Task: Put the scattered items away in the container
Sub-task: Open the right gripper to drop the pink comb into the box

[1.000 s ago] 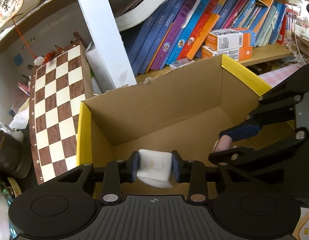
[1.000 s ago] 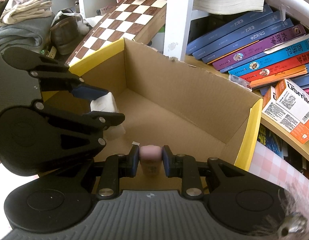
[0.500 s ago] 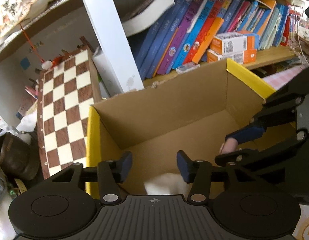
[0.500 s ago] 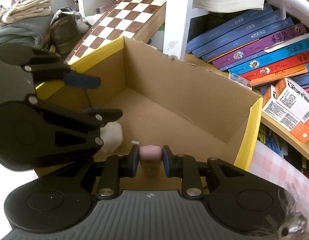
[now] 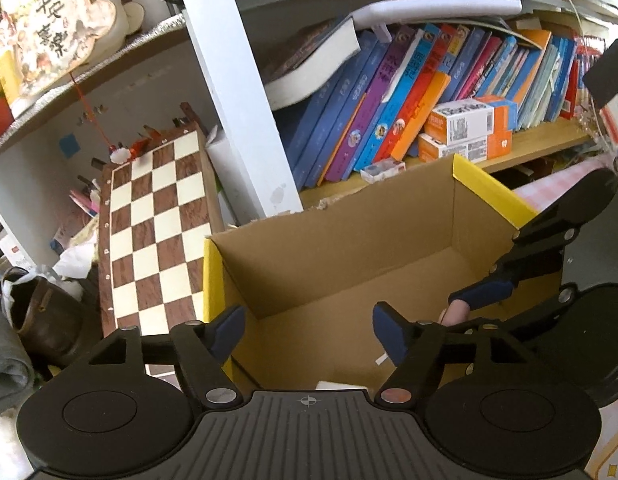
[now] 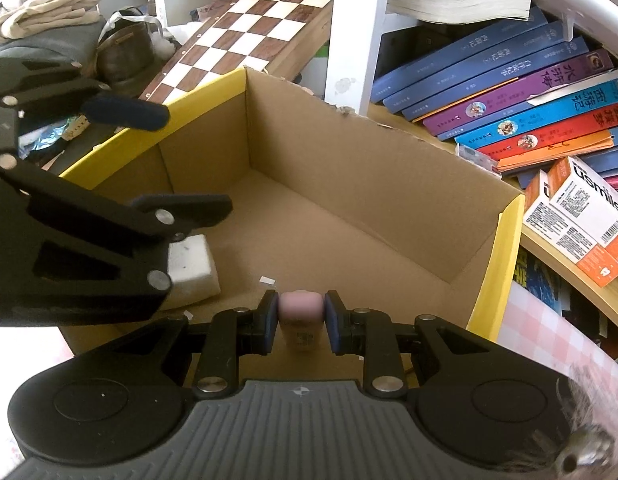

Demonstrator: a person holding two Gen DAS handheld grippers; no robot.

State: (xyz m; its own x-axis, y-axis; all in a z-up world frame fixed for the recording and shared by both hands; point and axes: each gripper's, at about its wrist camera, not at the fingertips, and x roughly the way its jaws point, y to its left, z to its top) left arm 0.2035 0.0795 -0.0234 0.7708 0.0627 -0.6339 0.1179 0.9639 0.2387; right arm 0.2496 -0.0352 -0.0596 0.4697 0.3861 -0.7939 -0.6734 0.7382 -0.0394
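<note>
**Mia:** What is the left gripper [image 5: 309,330] doing?

**Ben:** Its jaws are opening, and nothing is between them. Past them you just see the brown floor of the cardboard box [image 5: 349,248].

**Mia:** Where is the white block [image 6: 191,268]?

**Ben:** It lies on the floor of the box, near the left wall, just under the left gripper [image 6: 173,160]. In the left wrist view only a thin white edge of it [image 5: 337,385] peeks out above the gripper's body.

**Mia:** And the right gripper [image 6: 300,316]?

**Ben:** It is pinching a little bottle with a pink cap [image 6: 300,308]. The pads squeeze the cap from both sides, and the bottle hangs down over the near end of the box. From the left wrist view you can see the right gripper [image 5: 465,310] from the side, with the pink cap sticking out of it.

**Mia:** What does the box look like?

**Ben:** It is open on top and has yellow edges [image 6: 497,264] at its two short ends. A few tiny scraps of white paper [image 6: 266,279] lie on its floor.

**Mia:** What is around the box?

**Ben:** A chessboard [image 5: 157,236] leans just beside its left end. Behind it is a white shelf post [image 5: 237,92], and a row of leaning books [image 5: 389,108] on a wooden shelf. Two orange and white cartons [image 5: 469,128] are stacked in front of the books. A brown leather bag [image 6: 127,54] sits past the chessboard.
</note>
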